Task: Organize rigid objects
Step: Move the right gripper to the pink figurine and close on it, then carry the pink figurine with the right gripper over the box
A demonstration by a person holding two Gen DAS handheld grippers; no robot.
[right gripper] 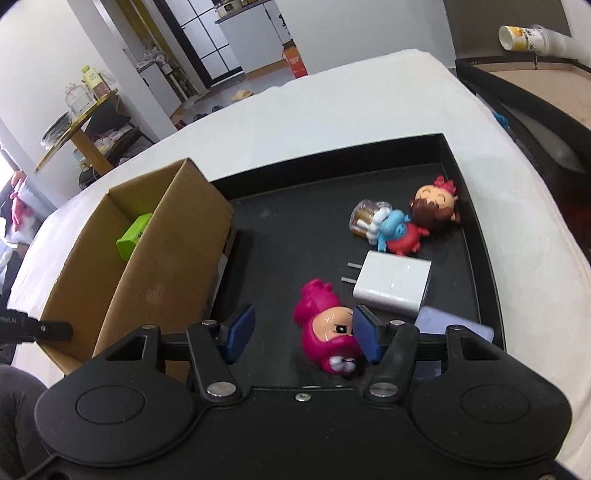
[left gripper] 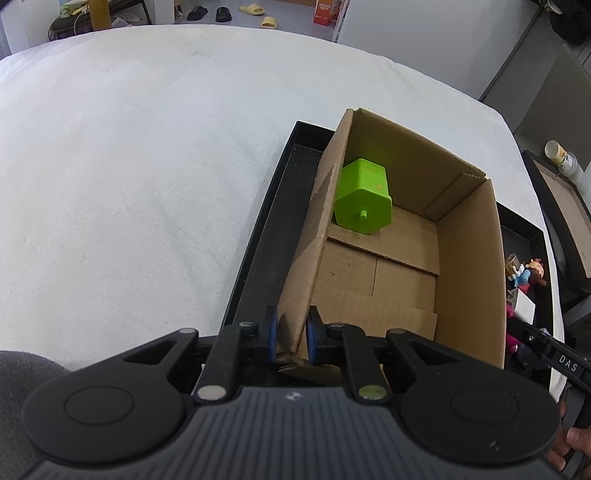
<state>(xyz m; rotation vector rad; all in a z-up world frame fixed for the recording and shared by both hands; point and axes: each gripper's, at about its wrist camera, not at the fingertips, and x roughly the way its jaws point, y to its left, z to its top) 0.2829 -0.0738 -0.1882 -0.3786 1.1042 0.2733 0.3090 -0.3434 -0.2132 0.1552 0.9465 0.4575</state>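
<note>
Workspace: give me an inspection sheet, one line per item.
Surface: white cloth under a black tray.
Job's things: green block inside the cardboard box; pink doll, white charger, girl doll, blue figure, small jar and purple item on the tray.
Clutter: nothing seen.
Grippers: left gripper shut on the box wall; right gripper open beside the pink doll.
Cables: nothing seen.
Surroundings: slippers, paper cup.
</note>
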